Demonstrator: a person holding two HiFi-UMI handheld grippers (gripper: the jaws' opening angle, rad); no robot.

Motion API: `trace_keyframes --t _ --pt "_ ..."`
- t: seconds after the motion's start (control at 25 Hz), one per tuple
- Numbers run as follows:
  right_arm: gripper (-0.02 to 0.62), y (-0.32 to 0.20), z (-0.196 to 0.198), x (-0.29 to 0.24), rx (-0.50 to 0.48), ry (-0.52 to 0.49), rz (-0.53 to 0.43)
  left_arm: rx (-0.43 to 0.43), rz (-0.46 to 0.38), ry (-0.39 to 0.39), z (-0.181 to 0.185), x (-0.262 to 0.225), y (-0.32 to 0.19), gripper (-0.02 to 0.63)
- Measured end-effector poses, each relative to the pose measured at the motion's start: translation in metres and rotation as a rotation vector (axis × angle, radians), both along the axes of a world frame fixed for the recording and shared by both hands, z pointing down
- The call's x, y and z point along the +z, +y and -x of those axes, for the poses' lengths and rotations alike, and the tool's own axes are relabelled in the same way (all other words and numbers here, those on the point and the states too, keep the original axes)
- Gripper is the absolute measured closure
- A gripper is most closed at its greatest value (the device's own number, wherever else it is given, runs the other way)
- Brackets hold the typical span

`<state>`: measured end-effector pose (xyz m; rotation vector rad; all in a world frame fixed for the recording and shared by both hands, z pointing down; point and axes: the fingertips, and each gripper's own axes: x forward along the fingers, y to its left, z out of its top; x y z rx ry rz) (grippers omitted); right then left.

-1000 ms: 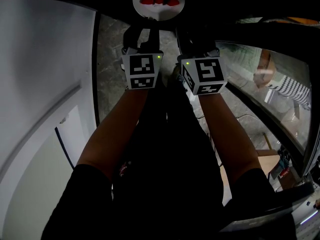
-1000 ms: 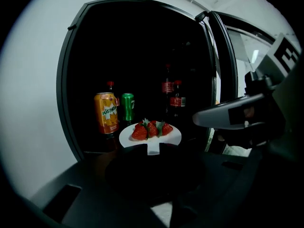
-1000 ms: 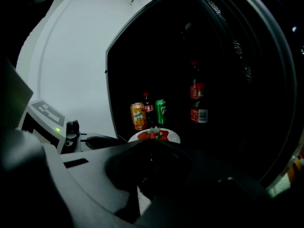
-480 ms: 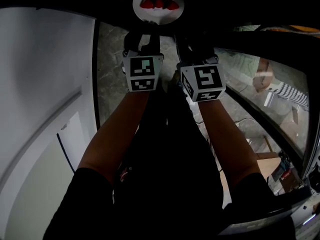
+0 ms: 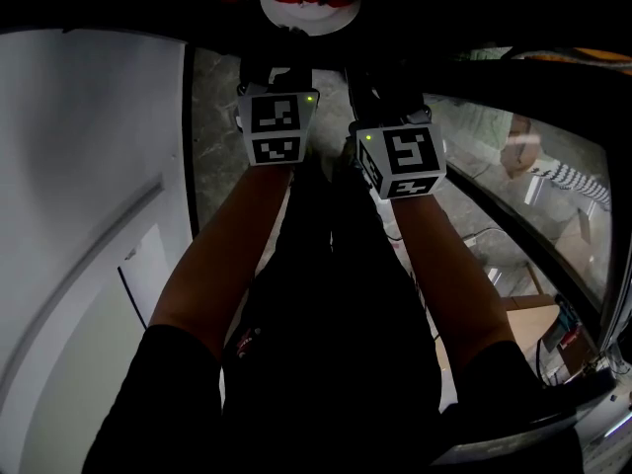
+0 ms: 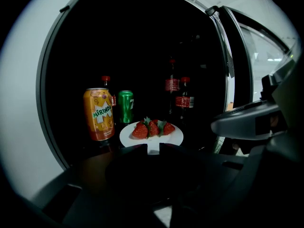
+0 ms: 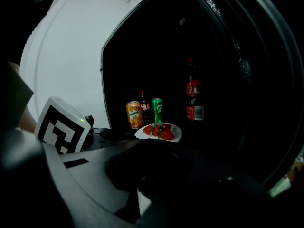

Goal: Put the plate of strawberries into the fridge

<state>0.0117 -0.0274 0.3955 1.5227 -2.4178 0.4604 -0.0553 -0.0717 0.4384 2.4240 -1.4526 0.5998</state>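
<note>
A white plate [image 6: 158,138] with several red strawberries [image 6: 153,128] sits right at my left gripper [image 6: 152,149], which is shut on its near rim. From the head view the plate [image 5: 296,20] is at the top edge, inside the dark fridge opening, and the left gripper [image 5: 286,65] reaches up to it. My right gripper [image 5: 381,75] hangs just right of the left one, short of the plate. Its jaws [image 7: 151,167] are a dark mass, and the plate [image 7: 176,133] lies beyond them. Whether the plate rests on a shelf is hidden.
Inside the fridge an orange Mirinda can [image 6: 99,114] and a green can [image 6: 126,107] stand left of the plate, with cola bottles [image 6: 184,99] behind on the right. The white fridge wall [image 5: 89,166] runs along the left; a glass door [image 5: 513,166] stands open at the right.
Both grippers have pushed forward. The plate has moved toward the top edge of the head view, deeper into the dark fridge opening.
</note>
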Motion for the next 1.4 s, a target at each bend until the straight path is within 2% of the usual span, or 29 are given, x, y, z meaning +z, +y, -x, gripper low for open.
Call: trace_keyframes --t 0.36,0.68,1.4 --pt "0.591 -0.004 -0.004 -0.001 0.022 -0.005 -0.003 0.008 0.001 0.01 0.0 -0.002 -0.002 0.543" --pt "0.591 -0.007 0.001 -0.002 0.032 0.024 -0.016 0.041 -0.046 0.004 0.005 -0.025 0.002 0.543" --pt "0.591 -0.017 0.011 -0.021 0.131 0.021 -0.052 0.074 -0.089 0.014 0.026 -0.054 0.002 0.543"
